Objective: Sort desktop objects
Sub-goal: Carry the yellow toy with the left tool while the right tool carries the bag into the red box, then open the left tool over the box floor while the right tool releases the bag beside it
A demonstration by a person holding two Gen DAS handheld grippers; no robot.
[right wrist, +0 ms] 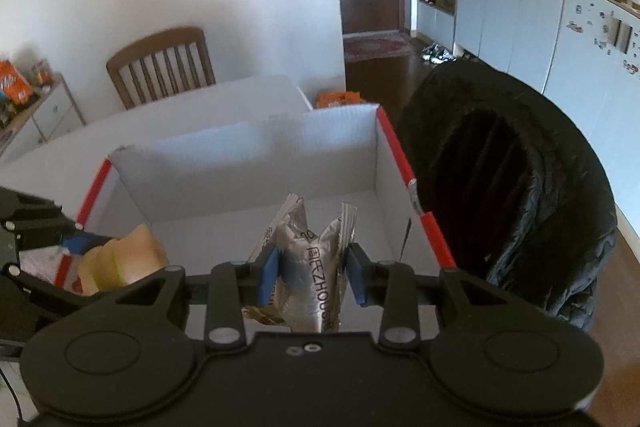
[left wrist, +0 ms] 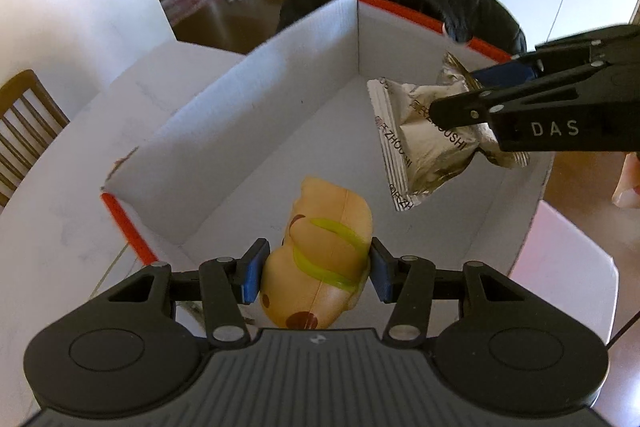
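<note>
Left tool (left wrist: 316, 269) clenched on a toy hot dog (left wrist: 320, 267) over the white cardboard box (left wrist: 240, 115), right tool (right wrist: 312, 273) grasping a silver snack packet (right wrist: 310, 267) above it, white worktop (left wrist: 60, 227) beneath

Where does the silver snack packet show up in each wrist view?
Left wrist view: silver snack packet at right of centre, clamped by the right gripper over the box.
Right wrist view: lower centre, between that gripper's blue pads.
Shared landmark: the white box's red-edged rim.
</note>
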